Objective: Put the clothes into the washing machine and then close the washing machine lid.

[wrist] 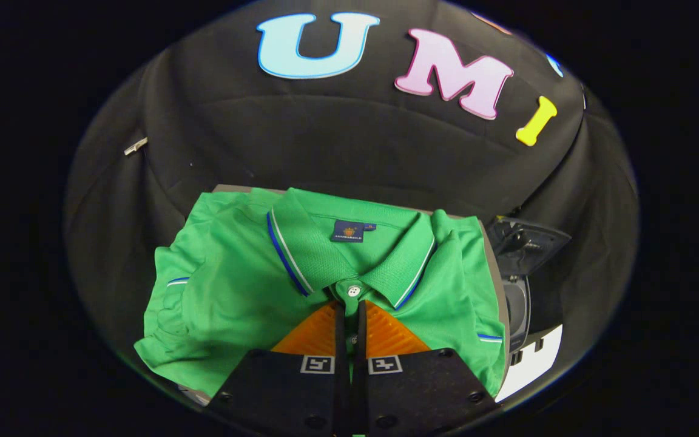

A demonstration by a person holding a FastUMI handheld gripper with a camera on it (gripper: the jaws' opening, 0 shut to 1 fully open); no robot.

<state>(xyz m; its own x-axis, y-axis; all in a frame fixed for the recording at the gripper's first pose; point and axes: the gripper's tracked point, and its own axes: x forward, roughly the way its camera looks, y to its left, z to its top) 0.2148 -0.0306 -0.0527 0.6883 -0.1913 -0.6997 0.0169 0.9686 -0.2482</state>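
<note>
A folded green polo shirt [234, 285] with blue-and-white collar trim lies flat on a grey surface [498, 273]. My gripper [349, 306] is over the shirt's front, its fingertips just below the collar button [354, 291]. The fingers stand almost together, with only a narrow dark slit between them. The cloth around the tips looks smooth, and I see no fold of it pinched. To the right of the shirt stands a small dark washing machine [516, 309], its lid [528, 243] raised open behind its opening.
Black booth cloth hangs behind and on both sides. A white panel [534, 364] shows below the washing machine, at the right of the shirt. The shirt's left sleeve [167, 291] hangs over the surface's left edge.
</note>
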